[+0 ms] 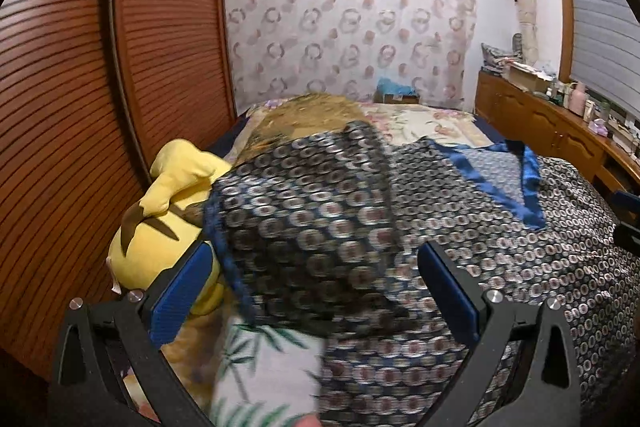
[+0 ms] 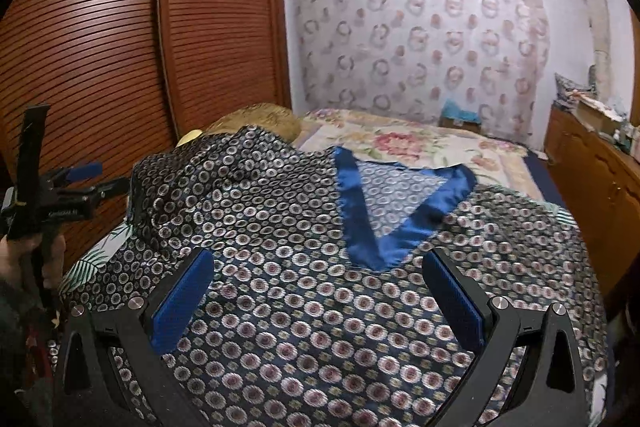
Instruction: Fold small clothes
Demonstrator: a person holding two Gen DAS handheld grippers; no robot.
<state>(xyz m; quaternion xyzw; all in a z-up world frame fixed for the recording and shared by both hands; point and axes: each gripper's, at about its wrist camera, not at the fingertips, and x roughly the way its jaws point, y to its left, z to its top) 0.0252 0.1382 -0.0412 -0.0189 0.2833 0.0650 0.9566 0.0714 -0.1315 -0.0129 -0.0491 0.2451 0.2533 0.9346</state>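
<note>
Spreading across the bed [image 2: 400,139] was a dark patterned top [image 2: 304,307] covered in little ring prints, with a blue V-neck trim [image 2: 380,231] pointed toward the 6 o'clock edge of the right wrist view. The garment was laid mostly flat, filling the lower half of that view, with a bunched-up hump of it seen at about 10 o'clock.

The right claw [image 2: 318,299] was held wide open, and nothing was gripped by it; the fabric was seen between and below its blue pads [image 2: 182,303], though whether it was touched can't be told. The left claw [image 1: 316,291] was also spread wide, with nothing pinched. A fold of the top [image 1: 312,235] was seen lifted and blurred between its pads, draped toward 10 o'clock, so real contact couldn't be made out.

A yellow plush toy [image 1: 160,223] was parked at 9 o'clock in the left wrist view, partly covered by the fabric edge. A leaf-print sheet [image 1: 264,371] was visible at 6 o'clock under the garment. A louvered wooden wardrobe [image 2: 120,67] was seen at 10 o'clock, a floral curtain [image 2: 420,47] at 12 to 1 o'clock, and a wooden cabinet [image 1: 540,123] at 3 o'clock. The left claw's handle was spotted at 9 o'clock in the right view, held by a hand [image 2: 24,263].
</note>
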